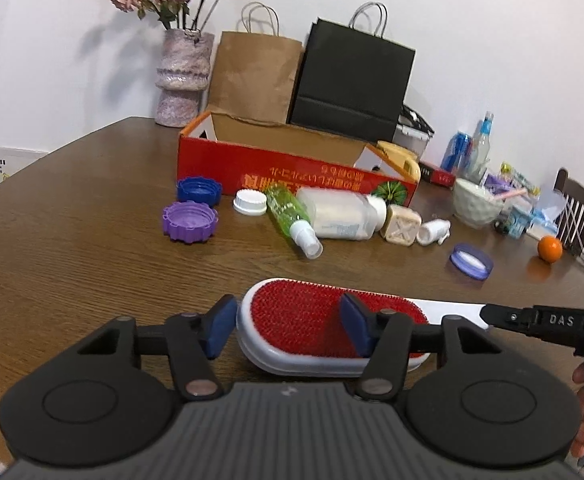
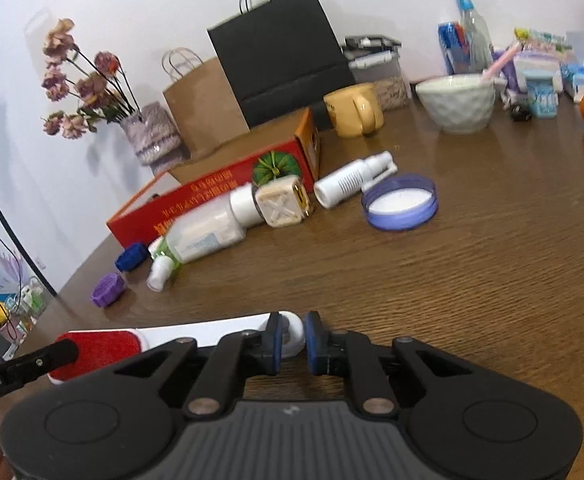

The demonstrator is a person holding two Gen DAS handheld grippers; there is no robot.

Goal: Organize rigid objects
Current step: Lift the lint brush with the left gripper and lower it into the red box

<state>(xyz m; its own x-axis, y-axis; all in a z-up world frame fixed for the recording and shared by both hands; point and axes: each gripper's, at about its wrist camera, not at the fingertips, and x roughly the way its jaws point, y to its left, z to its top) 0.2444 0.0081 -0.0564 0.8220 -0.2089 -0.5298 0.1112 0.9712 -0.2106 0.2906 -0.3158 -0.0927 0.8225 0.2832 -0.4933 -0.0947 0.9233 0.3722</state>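
We see the lint brush (image 1: 328, 322) lying flat on the counter (image 1: 91, 264). Our left claw (image 1: 285, 330) gapes wide, one finger over its red head, gripping nothing. Our right claw (image 2: 293, 342) has narrowed around the white handle tip, though contact is unclear.

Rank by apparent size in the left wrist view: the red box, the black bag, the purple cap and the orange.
1. Black bag and red box: look close in size, so unranked.
2. Purple cap.
3. Orange, though it sits farther away.
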